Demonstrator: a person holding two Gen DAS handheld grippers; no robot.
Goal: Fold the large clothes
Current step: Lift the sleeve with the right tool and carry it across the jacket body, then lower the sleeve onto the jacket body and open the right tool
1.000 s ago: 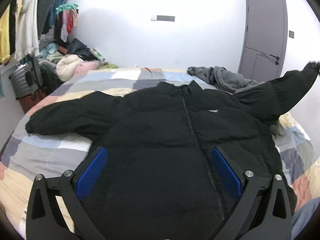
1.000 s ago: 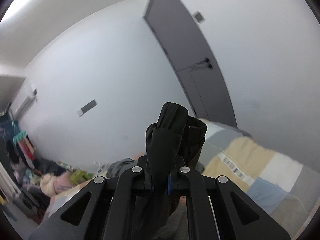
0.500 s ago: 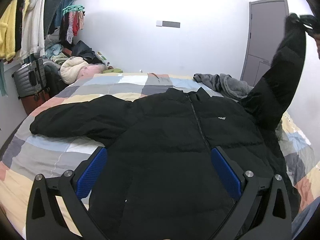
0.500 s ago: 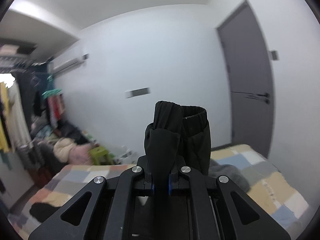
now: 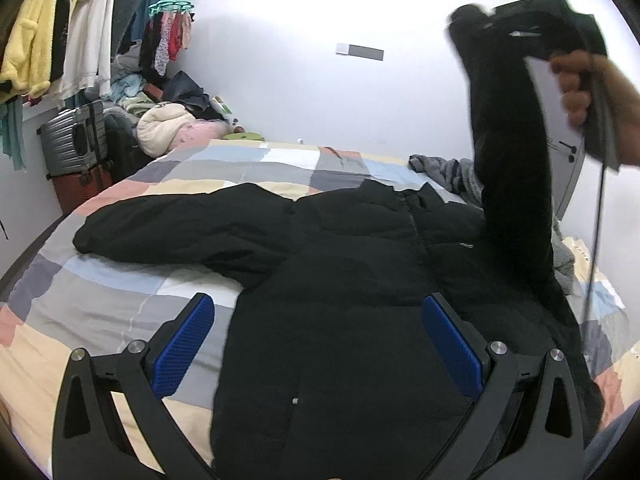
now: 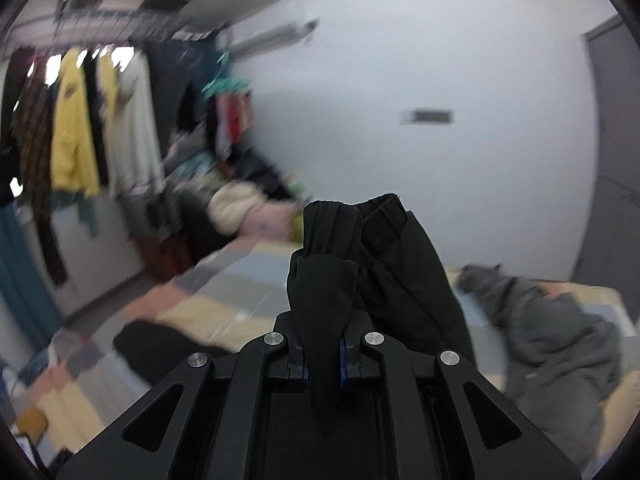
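Observation:
A black puffer jacket [image 5: 360, 280] lies face up on the patchwork bed [image 5: 100, 300], its left sleeve [image 5: 180, 228] spread flat. My right gripper [image 6: 323, 360] pinches the cuff of the other sleeve [image 6: 348, 240] between its blue pads, and its jaws are just beginning to ease open. In the left wrist view that sleeve [image 5: 508, 140] hangs upright over the jacket's right side from the right gripper [image 5: 480, 24], which a hand [image 5: 580, 84] holds high. My left gripper [image 5: 318, 340] hovers open over the jacket's lower front, with nothing between its fingers.
A grey fleece garment [image 5: 444, 172] is bunched at the bed's far right. Along the left wall hang several clothes [image 5: 60, 32] above a grey suitcase [image 5: 74, 140] and a pile of laundry. A grey door [image 6: 616, 160] is at the right.
The right gripper has swung the sleeve up from the right edge and leftwards over the jacket, turning from the door toward the clothes rack. The left gripper has drifted slightly and stays open.

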